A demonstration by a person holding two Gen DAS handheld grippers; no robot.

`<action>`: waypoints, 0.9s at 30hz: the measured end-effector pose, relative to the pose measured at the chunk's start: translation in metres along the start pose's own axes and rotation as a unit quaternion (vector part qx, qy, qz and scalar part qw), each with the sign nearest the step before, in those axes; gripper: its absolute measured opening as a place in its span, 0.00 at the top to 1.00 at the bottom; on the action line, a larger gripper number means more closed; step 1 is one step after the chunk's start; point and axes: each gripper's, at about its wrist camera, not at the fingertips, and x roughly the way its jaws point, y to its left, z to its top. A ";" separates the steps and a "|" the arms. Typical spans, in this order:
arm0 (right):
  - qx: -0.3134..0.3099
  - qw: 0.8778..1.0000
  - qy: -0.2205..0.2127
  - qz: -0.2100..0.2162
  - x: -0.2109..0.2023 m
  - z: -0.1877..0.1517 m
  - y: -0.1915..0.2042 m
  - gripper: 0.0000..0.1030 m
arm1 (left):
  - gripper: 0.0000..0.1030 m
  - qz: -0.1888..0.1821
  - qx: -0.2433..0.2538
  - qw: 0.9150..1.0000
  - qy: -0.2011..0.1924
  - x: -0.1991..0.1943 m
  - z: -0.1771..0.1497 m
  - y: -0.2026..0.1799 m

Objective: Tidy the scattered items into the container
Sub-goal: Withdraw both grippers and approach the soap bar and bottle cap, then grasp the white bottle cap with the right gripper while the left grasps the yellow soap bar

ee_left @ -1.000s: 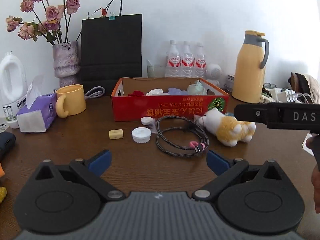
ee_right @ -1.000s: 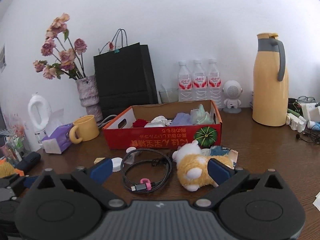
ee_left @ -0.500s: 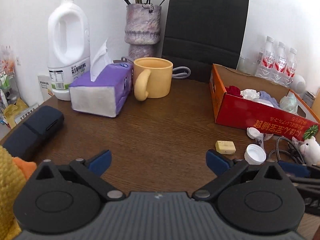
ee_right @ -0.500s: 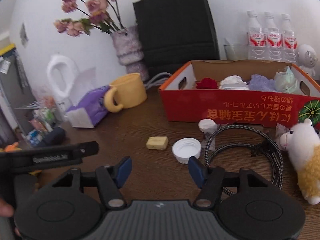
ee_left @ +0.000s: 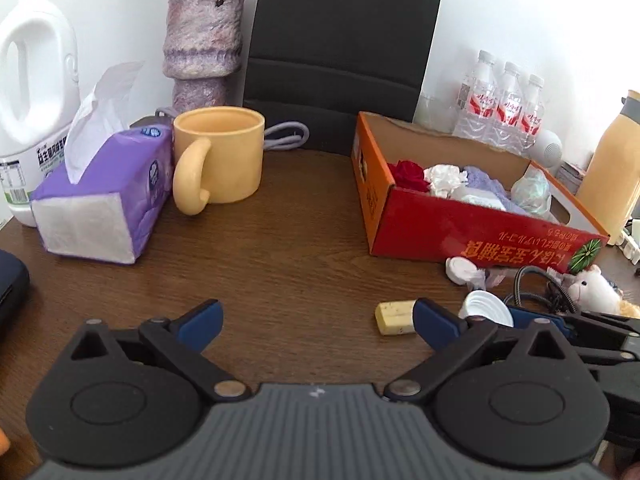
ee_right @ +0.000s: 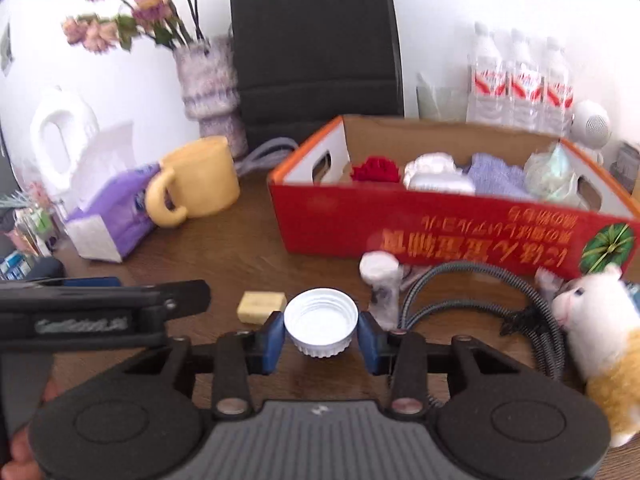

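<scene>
Under both claws spreads a dark brown wooden bench (ee_left: 288, 248), backed by a white wall (ee_left: 500, 20). Beyond the left claw (ee_left: 316, 322), whose jaws stand wide with nothing between them, a purple tissue box (ee_left: 104, 196) sits ahead to its left, with a yellow mug (ee_left: 224, 156) just beside it. A white jug (ee_left: 28, 92) stands behind the tissue box, a mottled purple vase (ee_left: 204, 44) behind the mug, and a black paper bag (ee_left: 340, 52) leans at the wall straight ahead. Three water bottles (ee_left: 504, 108) and a yellow thermos jug (ee_left: 612, 160) stand far ahead to the right.

Ahead and to the right of the left claw lies the red cardboard box (ee_left: 460, 228), open on top. It holds a red cloth flower (ee_right: 376, 170), a white crumpled item (ee_right: 432, 166), a lilac cloth (ee_right: 496, 176) and a pale green plastic wrap (ee_right: 556, 176).

Between the fingers of the right claw (ee_right: 321, 334) sits a white bottle cap (ee_right: 321, 322), open side up on the bench; the jaws are closing on it, and whether the blue pads already press its rim is hard to tell. A small yellow block (ee_right: 262, 306) lies just to the left of that claw, a black braided cable (ee_right: 472, 300) and a plush alpaca (ee_right: 596, 328) to its right, all in front of the box.
</scene>
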 end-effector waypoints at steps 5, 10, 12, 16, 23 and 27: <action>0.021 0.996 -0.086 0.008 -0.051 0.007 -0.035 0.63 | 0.01 -0.009 0.030 0.999 0.021 0.016 0.004 -0.018; 0.053 0.994 -0.098 -0.022 -0.071 0.006 -0.083 0.62 | 0.12 0.000 0.062 0.996 0.058 0.046 -0.008 -0.050; 0.069 0.994 -0.086 -0.028 -0.070 0.000 -0.097 0.62 | 0.16 0.012 0.064 0.997 0.052 0.052 -0.009 -0.056; 0.084 0.993 -0.083 -0.018 -0.070 -0.011 -0.107 0.62 | 0.67 0.029 0.074 0.996 0.037 0.057 -0.004 -0.068; 0.053 0.994 -0.090 -0.007 -0.096 -0.023 -0.095 0.62 | 0.68 0.020 0.061 0.998 0.008 -0.004 -0.026 -0.092; 0.054 0.994 -0.095 -0.007 -0.123 -0.034 -0.090 0.62 | 0.68 0.005 0.066 0.996 -0.057 -0.067 -0.036 -0.112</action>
